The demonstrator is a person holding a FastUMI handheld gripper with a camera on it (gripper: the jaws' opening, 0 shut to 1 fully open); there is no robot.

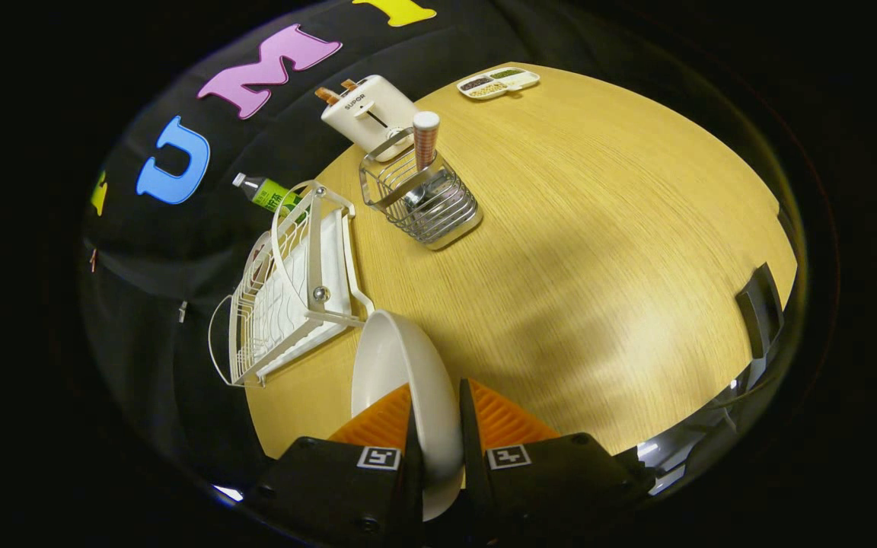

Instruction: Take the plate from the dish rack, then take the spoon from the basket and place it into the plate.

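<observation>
the gripper point(436, 426) is clamped on the rim of the white plate point(397, 365), held on edge above the table point(598, 251) just beside the dish rack point(294, 289), with the spoon point(425, 141) upright in the wire basket point(423, 202) beyond.

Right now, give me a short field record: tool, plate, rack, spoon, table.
tool: shut on the plate's rim
plate: white, held on edge between the fingers, out of the rack
dish rack: white wire, beyond the plate
spoon: upright in the wire basket, untouched
table: wooden, bare ahead of the fingers
</observation>
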